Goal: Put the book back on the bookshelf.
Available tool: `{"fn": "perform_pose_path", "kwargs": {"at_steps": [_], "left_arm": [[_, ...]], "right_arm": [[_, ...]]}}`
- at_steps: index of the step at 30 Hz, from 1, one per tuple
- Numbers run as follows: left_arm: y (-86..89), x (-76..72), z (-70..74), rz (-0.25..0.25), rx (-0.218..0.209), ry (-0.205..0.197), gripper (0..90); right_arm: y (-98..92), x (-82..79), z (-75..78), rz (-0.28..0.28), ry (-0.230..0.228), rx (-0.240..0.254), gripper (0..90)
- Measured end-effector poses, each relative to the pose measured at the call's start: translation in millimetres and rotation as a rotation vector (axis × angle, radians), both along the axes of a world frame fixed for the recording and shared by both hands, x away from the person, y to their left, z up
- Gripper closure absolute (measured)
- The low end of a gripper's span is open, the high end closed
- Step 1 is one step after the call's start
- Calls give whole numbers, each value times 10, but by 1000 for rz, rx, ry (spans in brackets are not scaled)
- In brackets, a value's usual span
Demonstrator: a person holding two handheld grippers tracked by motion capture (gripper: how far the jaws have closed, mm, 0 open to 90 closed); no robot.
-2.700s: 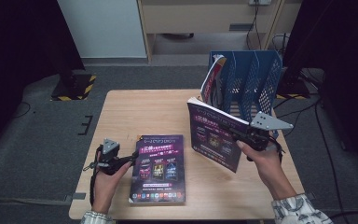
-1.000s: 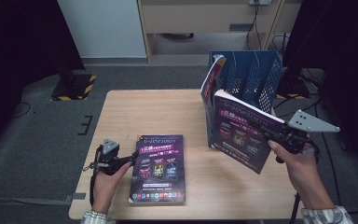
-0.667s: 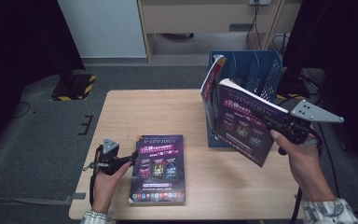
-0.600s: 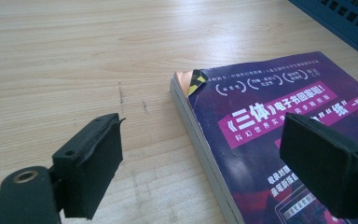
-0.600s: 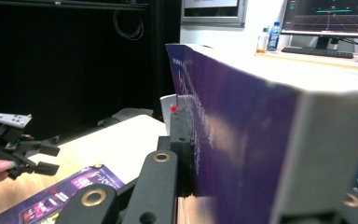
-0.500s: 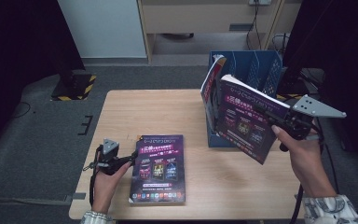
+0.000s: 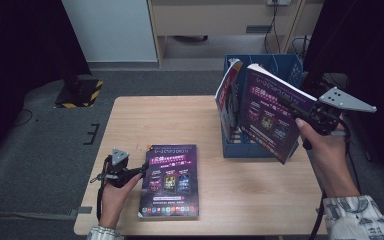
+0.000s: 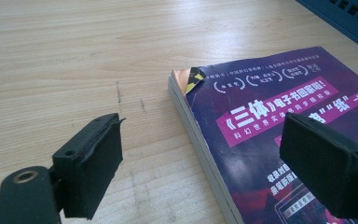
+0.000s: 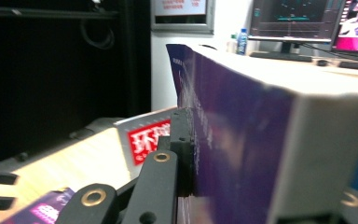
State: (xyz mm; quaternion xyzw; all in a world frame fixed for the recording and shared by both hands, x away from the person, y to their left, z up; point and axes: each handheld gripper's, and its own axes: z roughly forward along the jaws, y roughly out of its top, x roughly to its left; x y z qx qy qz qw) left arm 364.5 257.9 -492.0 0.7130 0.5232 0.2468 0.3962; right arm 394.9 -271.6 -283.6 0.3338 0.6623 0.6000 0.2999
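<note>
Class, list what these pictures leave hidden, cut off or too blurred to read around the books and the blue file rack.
- Rack interior: high view, screened by the held book.
- Right gripper, far jaw: right gripper view, behind that book.
- Flat book, lower part: left gripper view, cut by the frame edge and a jaw.
- Small cover print: high view, too small.

Purple book (image 9: 242, 140) clamped in right claw (image 9: 261, 186), wooden table (image 9: 88, 158) below, monitors (image 9: 298, 18) behind

Held book (image 7: 272, 117): showing a purple cover with a pink title band and white characters.
Flat book (image 7: 170, 179): showing the same purple, pink and white.
File rack (image 7: 285, 67): showing blue, perforated walls.
Counter (image 7: 170, 120): showing pale wood grain.
</note>
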Motion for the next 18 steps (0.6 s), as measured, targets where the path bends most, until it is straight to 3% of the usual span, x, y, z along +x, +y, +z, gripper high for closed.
{"fn": "perform_pose_path", "kwargs": {"at_steps": [7, 18], "left_arm": [[-8, 1, -2, -2, 6, 1, 127], [-14, 2, -5, -5, 11, 2, 127]], "right_arm": [[-37, 139, -25, -49, 17, -14, 824], [-116, 209, 49, -94, 13, -11, 824]]}}
